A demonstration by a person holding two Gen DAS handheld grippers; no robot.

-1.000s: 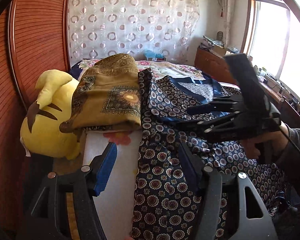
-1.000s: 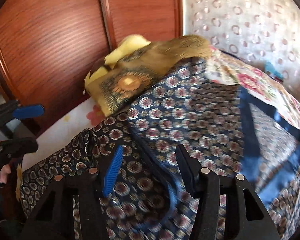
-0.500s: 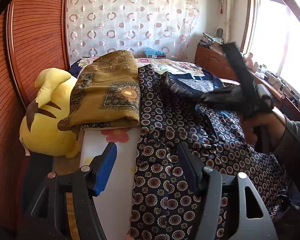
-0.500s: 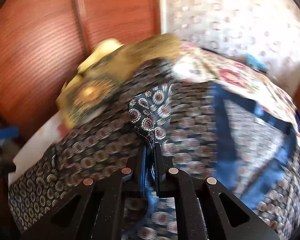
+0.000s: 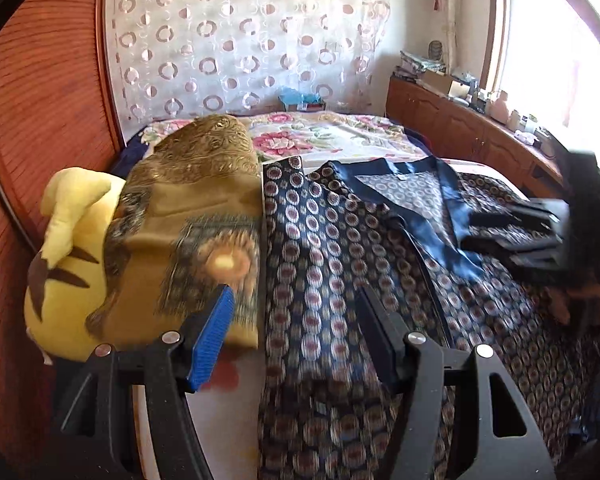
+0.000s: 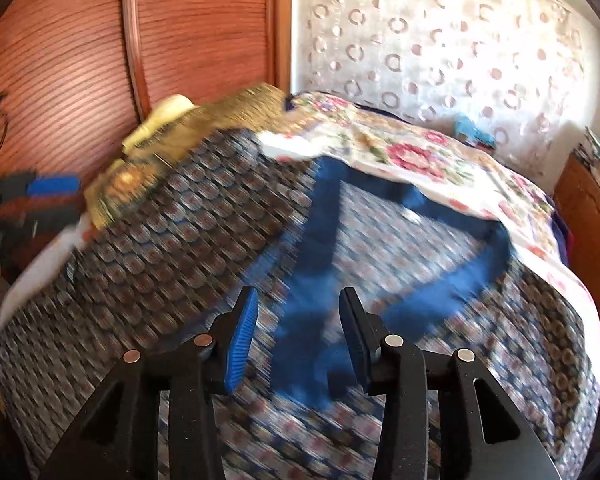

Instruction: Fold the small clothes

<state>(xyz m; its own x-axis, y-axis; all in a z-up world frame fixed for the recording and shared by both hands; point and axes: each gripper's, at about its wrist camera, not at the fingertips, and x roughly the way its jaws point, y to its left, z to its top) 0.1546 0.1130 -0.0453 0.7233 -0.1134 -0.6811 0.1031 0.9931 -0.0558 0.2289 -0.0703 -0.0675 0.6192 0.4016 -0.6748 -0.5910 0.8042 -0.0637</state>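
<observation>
A dark navy garment with round medallion print and plain blue trim point(image 5: 340, 248) lies spread on the bed; it also shows in the right wrist view point(image 6: 204, 248), blurred. My left gripper point(image 5: 296, 332) is open and empty, above the garment's left edge. My right gripper point(image 6: 296, 332) is open and empty, just above the blue trim point(image 6: 312, 280); it appears in the left wrist view point(image 5: 512, 236) at the right, over the garment.
A folded golden patterned cloth point(image 5: 188, 216) lies left of the garment, beside a yellow plush toy point(image 5: 68, 248). A floral bedsheet point(image 5: 320, 136) covers the far bed. A wooden wardrobe point(image 5: 40, 100) stands left, a wooden cabinet point(image 5: 480, 132) under the window right.
My right gripper was shut on a fold of the garment half a second ago; it has let go and opened, and the cloth lies flat. My left gripper moved forward over the garment.
</observation>
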